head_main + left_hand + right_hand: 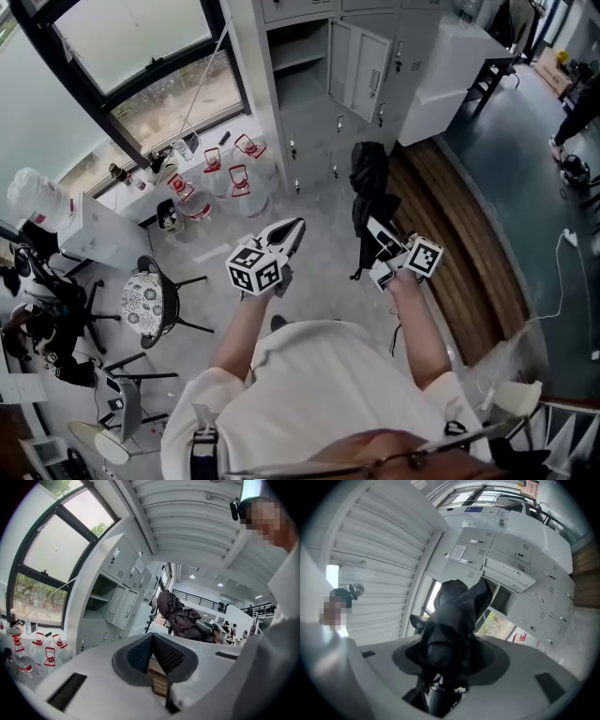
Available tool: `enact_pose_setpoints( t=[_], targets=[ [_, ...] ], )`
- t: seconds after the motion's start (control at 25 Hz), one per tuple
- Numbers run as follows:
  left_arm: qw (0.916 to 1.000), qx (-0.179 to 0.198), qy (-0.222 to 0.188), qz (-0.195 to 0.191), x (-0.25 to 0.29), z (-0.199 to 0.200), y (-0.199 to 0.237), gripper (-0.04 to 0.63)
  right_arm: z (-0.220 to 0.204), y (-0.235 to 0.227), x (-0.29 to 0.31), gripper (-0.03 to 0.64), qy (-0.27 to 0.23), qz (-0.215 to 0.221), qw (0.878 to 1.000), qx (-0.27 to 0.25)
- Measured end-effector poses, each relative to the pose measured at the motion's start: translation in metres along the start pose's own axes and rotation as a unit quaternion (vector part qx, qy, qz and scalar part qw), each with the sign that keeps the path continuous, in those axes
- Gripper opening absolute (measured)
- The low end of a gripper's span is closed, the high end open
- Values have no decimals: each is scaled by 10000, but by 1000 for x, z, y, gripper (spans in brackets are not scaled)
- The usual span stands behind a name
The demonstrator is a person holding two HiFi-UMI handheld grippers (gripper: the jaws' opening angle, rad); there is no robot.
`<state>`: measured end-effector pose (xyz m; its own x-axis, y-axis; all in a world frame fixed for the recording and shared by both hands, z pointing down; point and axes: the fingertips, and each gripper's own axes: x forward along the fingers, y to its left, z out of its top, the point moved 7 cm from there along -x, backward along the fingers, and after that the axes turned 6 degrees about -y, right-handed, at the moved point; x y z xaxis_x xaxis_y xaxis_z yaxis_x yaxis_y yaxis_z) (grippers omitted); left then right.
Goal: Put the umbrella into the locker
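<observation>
The umbrella (368,186), black and folded, with its cloth loosely bunched, is held out in the air in front of the person, its canopy end pointing away toward the far wall. The right tongs (378,246) are clenched on its lower end. In the right gripper view the dark shaft and cloth fill the gap between the two jaws, which press on it from either side. A thin strap dangles from the bundle on its near left side.

The left tongs (292,231) hover just left of the umbrella without touching it. Their jaws are pressed together at the tips with nothing between them.

Beyond the umbrella stands the locker (314,112), a bank of pale grey compartments along the far wall. One upper compartment is open, showing a bare shelf, and its door (364,64) is swung out to the right. The umbrella is outside the locker, well short of the opening.

To the left of the locker, clear water jugs (239,183) with red handles stand on the grey floor below a large window (141,56). Nearer, on the left, is a stool (142,302) with a patterned seat. To the right, a strip of wooden flooring (469,253) runs from near to far past the locker.
</observation>
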<state>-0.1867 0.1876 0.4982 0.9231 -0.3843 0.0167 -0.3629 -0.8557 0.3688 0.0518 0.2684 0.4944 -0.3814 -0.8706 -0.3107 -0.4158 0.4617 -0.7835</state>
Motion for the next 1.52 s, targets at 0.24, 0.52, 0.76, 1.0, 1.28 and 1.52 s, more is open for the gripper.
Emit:
enact_pose_setpoints(
  t=[0.24,0.52,0.76,1.0,1.28,1.52],
  targets=[
    [10000,24,-2,64,16,-13,-29,3,13,-3,-20,239,194,30,9998,-10],
    [9998,-10,-26,186,31,-30,-48,3,19,-12,-39,239,401,107,9991,71],
    [9997,-26,36,232,39,-34,-48,3,23,-21,-43,239,309,181,9989,294],
    [9997,-81,66,242,53,-37,-32,3,26,-38,-34,239,307,116,9989,321],
    [9999,-121,44,112,98,-26,2,3,51,-66,-5,239,316,73,9993,207],
    [9999,-83,-46,48,131,-5,40,3,70,-89,35,239,342,92,9993,110]
  ],
)
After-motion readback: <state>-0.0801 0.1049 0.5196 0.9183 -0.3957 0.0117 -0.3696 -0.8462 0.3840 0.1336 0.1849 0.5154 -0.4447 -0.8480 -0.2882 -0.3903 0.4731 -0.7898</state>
